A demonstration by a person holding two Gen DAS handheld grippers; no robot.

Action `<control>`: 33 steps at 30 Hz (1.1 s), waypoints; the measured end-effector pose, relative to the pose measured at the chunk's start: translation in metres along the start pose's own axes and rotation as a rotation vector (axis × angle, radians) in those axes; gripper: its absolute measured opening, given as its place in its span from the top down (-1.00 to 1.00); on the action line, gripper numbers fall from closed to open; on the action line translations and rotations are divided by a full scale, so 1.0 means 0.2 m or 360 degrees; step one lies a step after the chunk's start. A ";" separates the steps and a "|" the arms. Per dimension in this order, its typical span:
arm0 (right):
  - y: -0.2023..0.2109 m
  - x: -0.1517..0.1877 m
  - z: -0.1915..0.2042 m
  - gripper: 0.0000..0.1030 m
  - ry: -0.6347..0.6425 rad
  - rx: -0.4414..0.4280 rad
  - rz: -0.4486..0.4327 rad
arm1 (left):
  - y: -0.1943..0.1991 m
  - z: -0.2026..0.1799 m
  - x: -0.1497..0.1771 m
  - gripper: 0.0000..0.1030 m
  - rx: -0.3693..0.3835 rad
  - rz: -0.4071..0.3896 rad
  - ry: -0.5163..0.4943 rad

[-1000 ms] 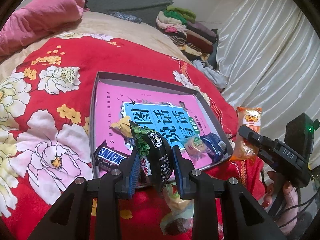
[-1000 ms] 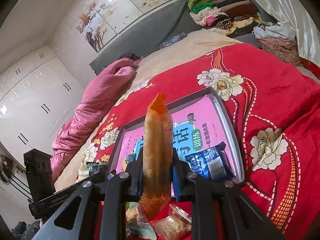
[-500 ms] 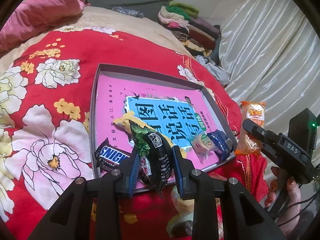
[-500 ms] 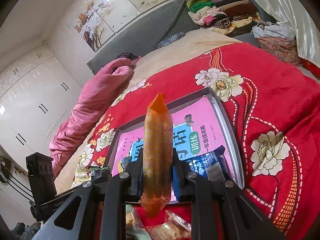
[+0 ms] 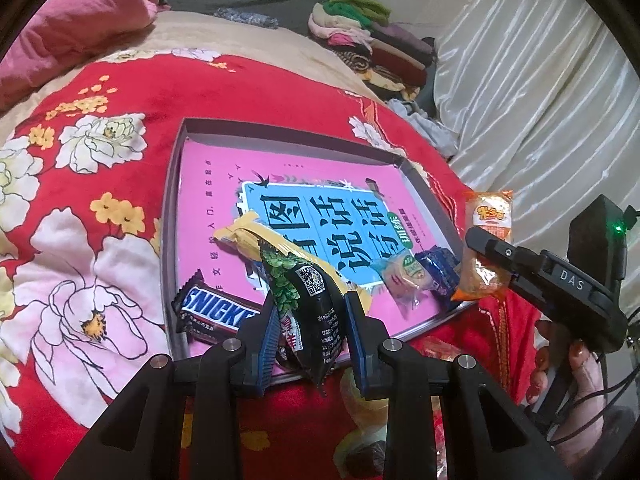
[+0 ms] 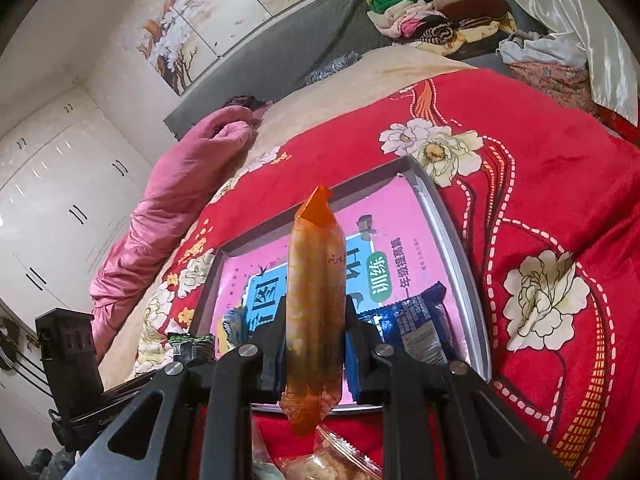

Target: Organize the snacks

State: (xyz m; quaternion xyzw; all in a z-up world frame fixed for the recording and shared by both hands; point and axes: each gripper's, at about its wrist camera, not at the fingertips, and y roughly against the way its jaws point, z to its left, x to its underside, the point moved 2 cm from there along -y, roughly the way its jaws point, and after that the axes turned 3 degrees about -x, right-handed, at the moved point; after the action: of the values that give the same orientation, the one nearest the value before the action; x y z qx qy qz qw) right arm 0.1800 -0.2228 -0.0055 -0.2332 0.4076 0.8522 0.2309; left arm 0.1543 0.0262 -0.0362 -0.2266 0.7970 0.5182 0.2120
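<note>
1. Plush red blanket with big cream and pink peonies over the bed; glossy pleated curtain along the bed's right edge; folded clothes stacked at the far corner.
2. Shallow grey tray, rectangular with low walls, in the middle of the bed; flat pink book with a blue panel of large Chinese characters filling its floor.
3. Left hand-held gripper: jaws partly apart, blue ribbed pads clamped on a crinkly black packet with green leaf print and a QR code, held upright over the tray's near edge.
4. Right hand-held gripper: jaws drawn close, squeezing a slim orange packet edge-on and upright, over the tray's near right corner; clear film showing pale golden pieces inside. Seen from the left wrist: white label with orange Chinese lettering, "DAS" on the gripper body, a hand round its grip.
5. In the tray: dark bar reading "SNICKE…" at the near left corner; yellow wrapper behind the black packet; round cake in clear film touching a dark blue packet near the right wall.
6. More clear-wrapped snacks on the blanket at the bed's near edge, below both grippers, partly hidden.
</note>
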 end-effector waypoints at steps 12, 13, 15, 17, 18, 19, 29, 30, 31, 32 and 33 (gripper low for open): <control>-0.06 0.03 -0.02 0.55 0.0068 0.0099 0.0057 | -0.02 0.01 0.01 0.39 -0.0002 0.0013 0.0004; -0.07 0.04 -0.01 0.55 0.0079 0.0109 0.0060 | -0.02 0.01 0.01 0.39 -0.0002 0.0013 0.0002; -0.08 0.04 -0.01 0.55 0.0087 0.0116 0.0069 | -0.02 0.01 0.01 0.39 -0.0003 0.0012 0.0003; -0.09 0.05 -0.02 0.55 0.0083 0.0125 0.0084 | -0.02 0.01 0.01 0.39 -0.0004 0.0015 0.0004; -0.09 0.05 -0.02 0.55 0.0082 0.0128 0.0088 | -0.02 0.02 0.01 0.39 -0.0002 0.0016 0.0009; -0.10 0.05 -0.02 0.55 0.0081 0.0128 0.0093 | -0.02 0.02 0.01 0.38 -0.0001 0.0017 0.0010; -0.15 0.07 0.00 0.54 0.0127 0.0160 0.0129 | -0.04 0.02 0.01 0.38 -0.0007 0.0020 0.0004; -0.15 0.07 0.01 0.54 0.0134 0.0166 0.0132 | -0.04 0.03 0.01 0.38 -0.0005 0.0021 0.0005; -0.15 0.07 0.01 0.54 0.0144 0.0173 0.0132 | -0.04 0.03 0.01 0.38 -0.0003 0.0020 0.0005; -0.15 0.07 0.02 0.54 0.0152 0.0177 0.0137 | -0.04 0.02 0.01 0.38 -0.0004 0.0020 0.0002; -0.15 0.08 0.02 0.54 0.0158 0.0182 0.0141 | -0.04 0.02 0.01 0.38 -0.0004 0.0019 0.0000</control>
State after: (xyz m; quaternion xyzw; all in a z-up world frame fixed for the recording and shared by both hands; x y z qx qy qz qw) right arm 0.1848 -0.1996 -0.0296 -0.2434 0.4764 0.8243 0.1853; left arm 0.1578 0.0274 -0.0457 -0.2221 0.7977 0.5204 0.2086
